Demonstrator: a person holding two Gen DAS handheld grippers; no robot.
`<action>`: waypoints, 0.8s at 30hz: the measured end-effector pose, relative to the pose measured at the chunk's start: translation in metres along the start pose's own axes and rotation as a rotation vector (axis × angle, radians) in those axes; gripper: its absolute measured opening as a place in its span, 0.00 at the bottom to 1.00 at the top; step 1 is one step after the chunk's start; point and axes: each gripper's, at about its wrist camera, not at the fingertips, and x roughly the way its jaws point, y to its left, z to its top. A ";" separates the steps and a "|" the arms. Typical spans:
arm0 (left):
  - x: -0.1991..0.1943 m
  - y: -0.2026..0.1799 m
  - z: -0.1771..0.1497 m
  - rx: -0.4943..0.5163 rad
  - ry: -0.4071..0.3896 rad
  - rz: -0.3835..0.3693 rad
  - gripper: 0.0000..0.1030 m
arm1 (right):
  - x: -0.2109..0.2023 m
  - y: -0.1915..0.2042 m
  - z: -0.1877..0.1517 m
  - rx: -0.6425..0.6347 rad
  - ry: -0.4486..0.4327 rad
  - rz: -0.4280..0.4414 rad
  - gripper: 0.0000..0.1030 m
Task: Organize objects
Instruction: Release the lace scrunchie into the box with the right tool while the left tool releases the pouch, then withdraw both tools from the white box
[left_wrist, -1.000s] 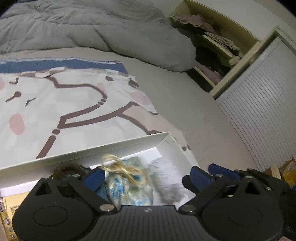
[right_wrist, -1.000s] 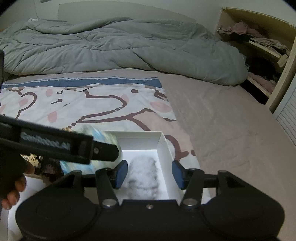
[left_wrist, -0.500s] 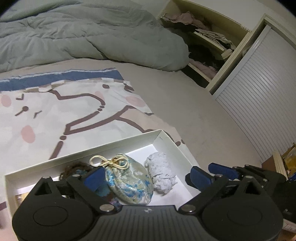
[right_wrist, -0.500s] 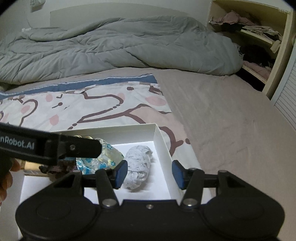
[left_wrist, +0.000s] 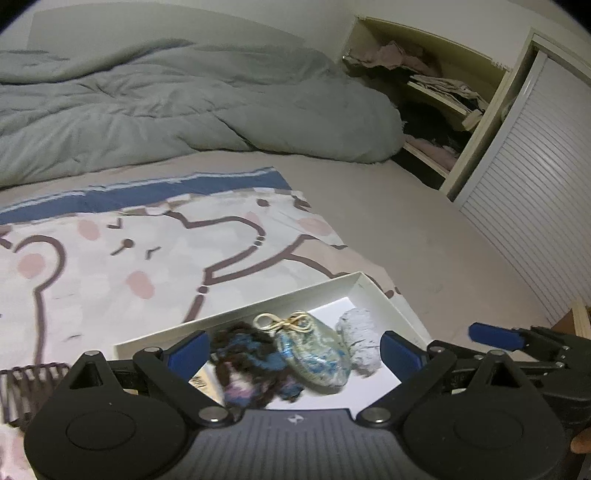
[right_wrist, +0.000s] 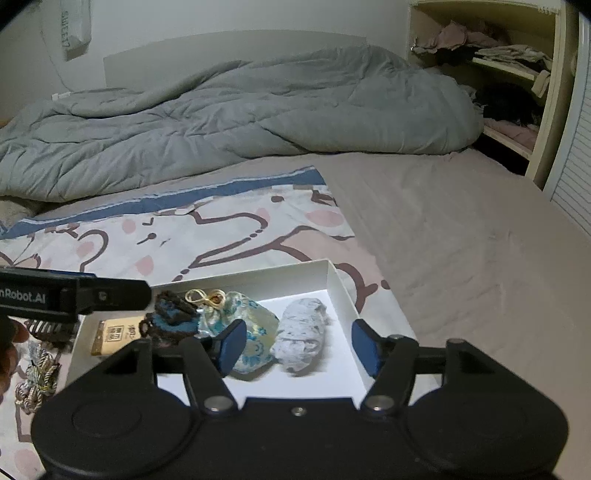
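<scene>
A shallow white box (right_wrist: 338, 286) lies on the patterned bed cover. Inside it, left to right, are a tan packet (right_wrist: 116, 334), a dark fuzzy blue-and-brown item (right_wrist: 171, 317), a blue-and-white pouch (right_wrist: 255, 328) tied with gold cord, and a rolled grey-white cloth (right_wrist: 301, 338). My left gripper (left_wrist: 293, 352) hovers above the near side of the box (left_wrist: 373, 290), open wide and empty, over the pouch (left_wrist: 317, 356) and fuzzy item (left_wrist: 251, 362). My right gripper (right_wrist: 297, 349) hangs above the grey roll with its jaws opening, the pads clear of it.
A rumpled grey duvet (right_wrist: 240, 118) covers the far half of the bed. An open shelf of clothes (right_wrist: 509, 66) and a slatted door (left_wrist: 546, 206) stand to the right. Braided cords (right_wrist: 37, 373) and a dark comb-like item (left_wrist: 29, 384) lie left of the box.
Both grippers have risen and drawn back from the box, so more of it shows. The pouch now lies still in the box. The right jaws stand wider.
</scene>
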 end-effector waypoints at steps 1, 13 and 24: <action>-0.005 0.001 -0.001 0.003 -0.004 0.008 0.95 | -0.003 0.001 0.000 -0.002 -0.004 0.000 0.68; -0.048 0.009 -0.016 0.019 -0.036 0.076 1.00 | -0.036 0.013 -0.002 -0.031 -0.025 0.000 0.90; -0.077 0.018 -0.030 0.049 -0.061 0.105 1.00 | -0.051 0.017 -0.010 -0.028 -0.025 -0.010 1.00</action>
